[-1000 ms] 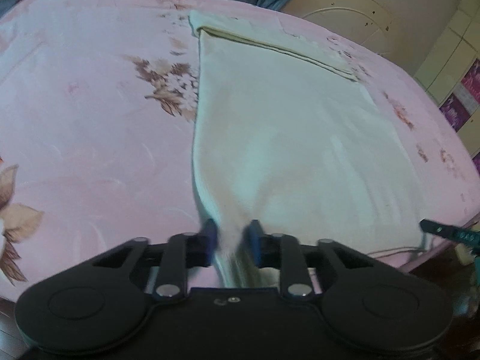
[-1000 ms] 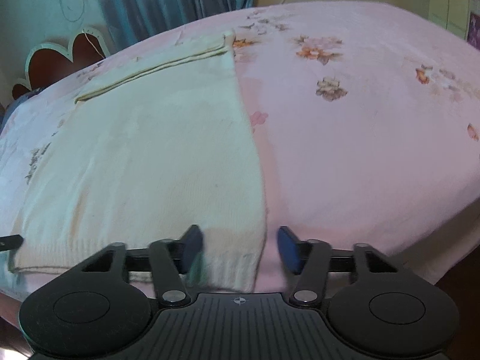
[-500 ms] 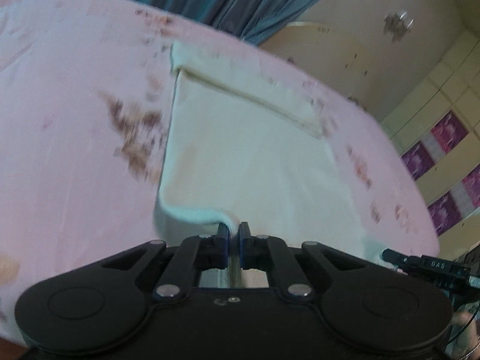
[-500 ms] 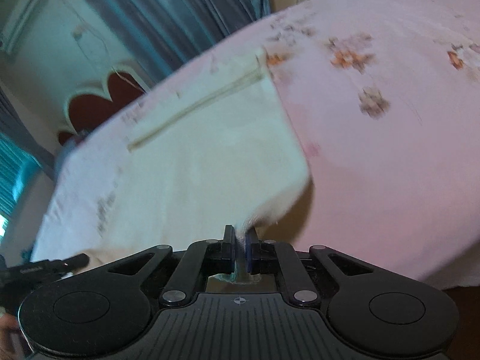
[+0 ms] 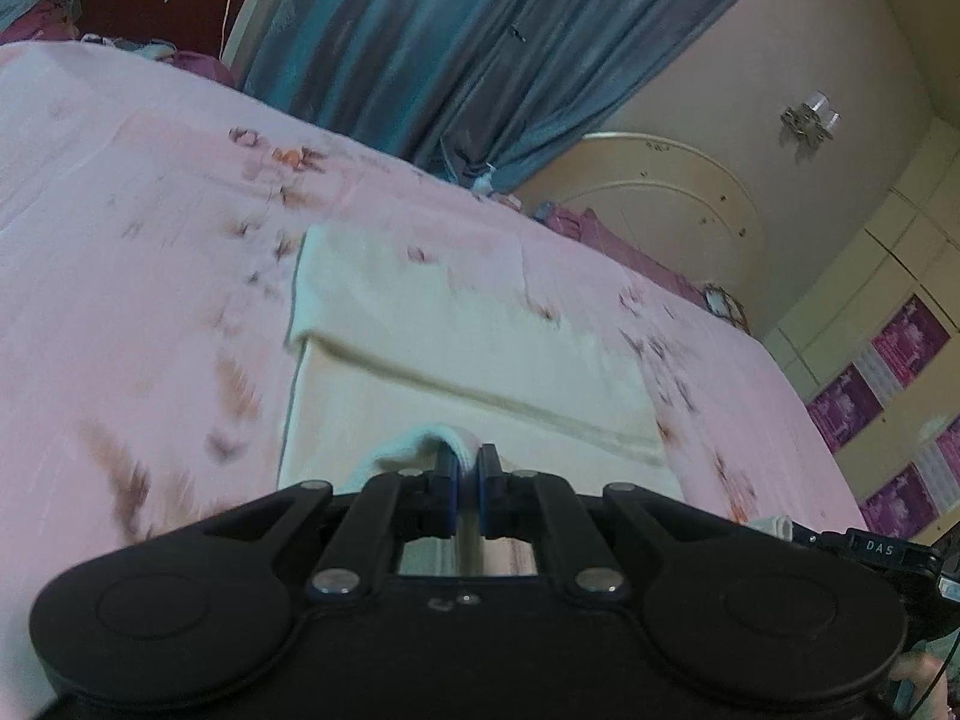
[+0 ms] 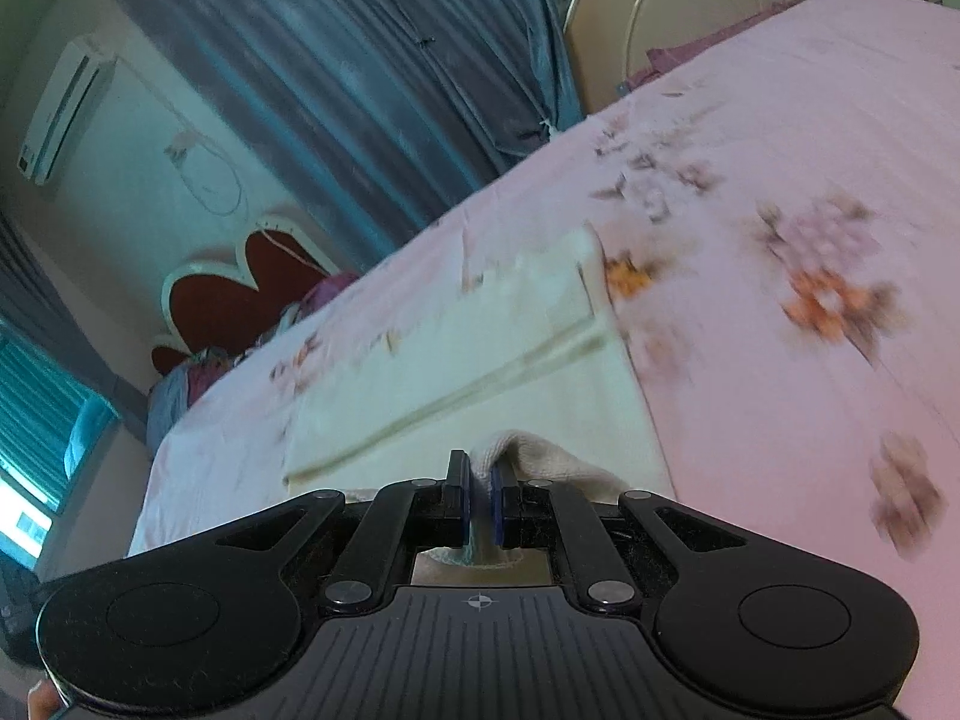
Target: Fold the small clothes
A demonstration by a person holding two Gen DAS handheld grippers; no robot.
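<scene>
Your left hand-held gripper (image 5: 467, 463) and right hand-held gripper (image 6: 478, 469) are each clamped on the cream sweater's (image 5: 456, 354) near hem — lifted over its body on the pink floral bed (image 5: 120, 228). "DAS" shows on a black piece (image 5: 881, 547) at right.

A cream garment (image 5: 456, 354) lies on a pink bedsheet (image 5: 120, 252) with brown-orange flowers, teal curtains (image 5: 456, 42) behind.

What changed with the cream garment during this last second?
Both tools, the left tool and right tool, closed on the cream garment's near corners and carried them up toward its far folded end. The pink bedsheet stayed put.
</scene>
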